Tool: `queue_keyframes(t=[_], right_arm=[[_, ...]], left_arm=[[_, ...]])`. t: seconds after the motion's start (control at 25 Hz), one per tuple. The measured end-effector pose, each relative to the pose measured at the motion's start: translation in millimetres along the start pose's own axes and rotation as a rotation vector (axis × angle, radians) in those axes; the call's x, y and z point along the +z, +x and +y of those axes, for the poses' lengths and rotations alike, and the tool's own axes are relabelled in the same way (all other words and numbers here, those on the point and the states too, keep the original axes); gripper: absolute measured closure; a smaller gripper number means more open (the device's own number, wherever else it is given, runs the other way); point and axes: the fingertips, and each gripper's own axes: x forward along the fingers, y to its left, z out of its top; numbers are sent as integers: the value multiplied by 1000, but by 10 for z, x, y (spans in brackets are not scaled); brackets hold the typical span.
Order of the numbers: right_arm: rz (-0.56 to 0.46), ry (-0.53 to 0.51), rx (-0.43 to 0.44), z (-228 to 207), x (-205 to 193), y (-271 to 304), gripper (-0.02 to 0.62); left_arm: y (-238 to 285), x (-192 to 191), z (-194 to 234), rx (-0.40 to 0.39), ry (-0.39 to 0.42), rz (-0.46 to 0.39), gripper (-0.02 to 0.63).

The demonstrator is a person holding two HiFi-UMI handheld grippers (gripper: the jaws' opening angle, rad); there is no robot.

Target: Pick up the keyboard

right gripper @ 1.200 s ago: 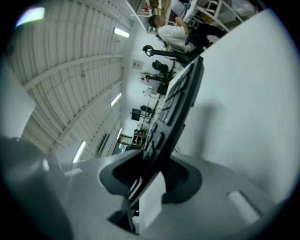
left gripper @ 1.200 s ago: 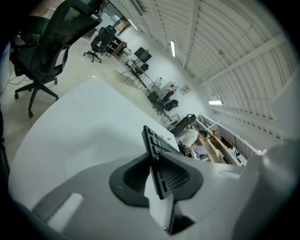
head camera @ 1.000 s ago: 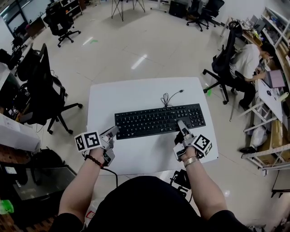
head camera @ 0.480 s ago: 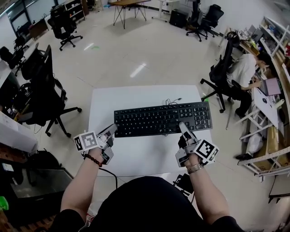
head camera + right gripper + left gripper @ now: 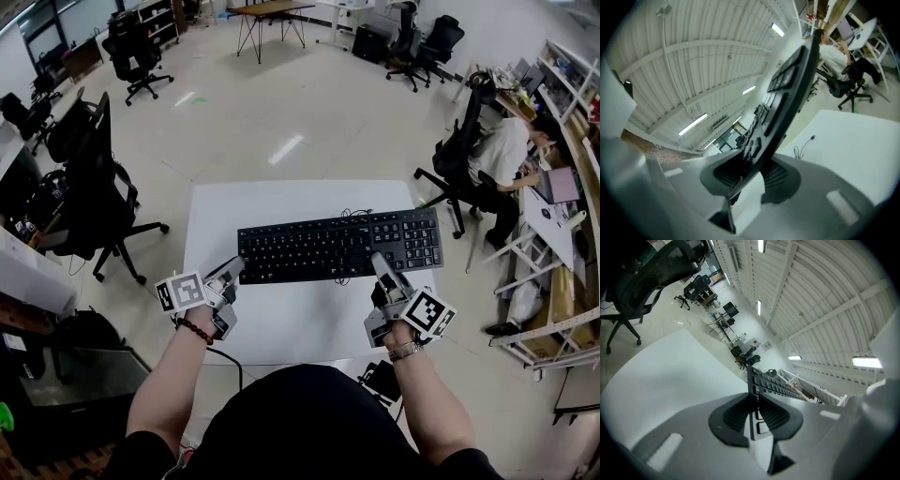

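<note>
A black keyboard (image 5: 339,246) hangs above the white table (image 5: 281,202), held by its near edge at both ends. My left gripper (image 5: 237,269) is shut on its near left corner; in the left gripper view the keyboard (image 5: 771,384) stands edge-on between the ribbed pads (image 5: 736,414). My right gripper (image 5: 379,263) is shut on the near edge toward the right end, and the right gripper view shows the keyboard (image 5: 783,98) slanting up out of the jaws. Its thin black cable (image 5: 354,212) trails off the far side.
Black office chairs (image 5: 89,178) stand left of the table, another (image 5: 459,150) at the right with a seated person (image 5: 511,141) at a desk. More chairs and a trestle table (image 5: 267,14) stand far across the pale floor.
The keyboard has come up off the table in both grippers, its right end rising most, and now sits higher and larger in the head view. Little moved over the last half second.
</note>
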Motion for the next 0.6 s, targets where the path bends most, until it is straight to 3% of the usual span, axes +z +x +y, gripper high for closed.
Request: queue_keyframes(t=[0.6], right_arm=[[4, 4, 1, -27, 14, 59, 480]], left_arm=[[15, 31, 18, 8, 0, -5, 535]])
